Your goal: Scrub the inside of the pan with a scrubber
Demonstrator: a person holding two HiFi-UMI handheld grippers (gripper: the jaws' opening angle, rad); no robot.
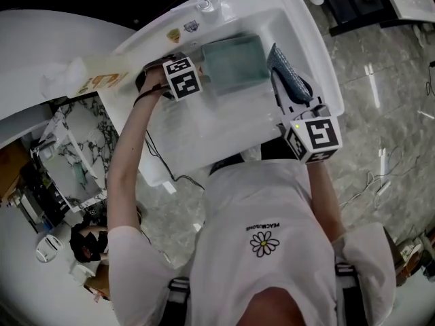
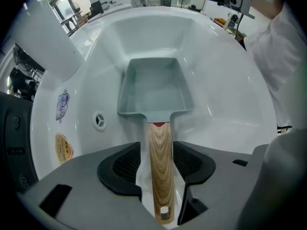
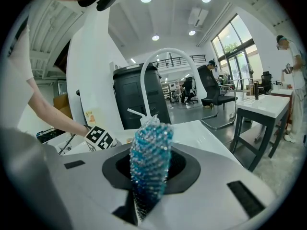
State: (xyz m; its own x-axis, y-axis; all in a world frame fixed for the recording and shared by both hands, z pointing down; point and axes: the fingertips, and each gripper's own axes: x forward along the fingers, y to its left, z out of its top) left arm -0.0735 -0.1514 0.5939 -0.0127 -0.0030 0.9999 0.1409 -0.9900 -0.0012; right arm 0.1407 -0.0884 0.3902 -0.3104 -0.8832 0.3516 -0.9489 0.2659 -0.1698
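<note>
Your left arm [image 1: 129,148] reached to the white sink [image 1: 204,131]; on the sink's left wall were two stickers [image 2: 62,104] and a small round overflow hole [image 2: 99,121]. Your left gripper [image 2: 157,152] sat low in the sink with its jaws fairly wide, one on each side of the pan's wooden handle [image 2: 160,176]; the right jaw was just beside the wood; a thin strip of white showed between the left jaw and the wood, so the jaws were not squeezing it.

The square grey-green pan [image 2: 156,87] lay flat on the bottom of the sink, open side up, with its handle pointing back at your left gripper; the inside looked bare.

To the right of the pan, over the sink's right side, was the blue and silver mesh scrubber [image 3: 151,143]; your right gripper [image 3: 149,176] had its jaws squeezed tight on it, and its top stuck up past the jaws. The scrubber was apart from the pan. Behind it curved the white tap [image 3: 168,56].
</note>
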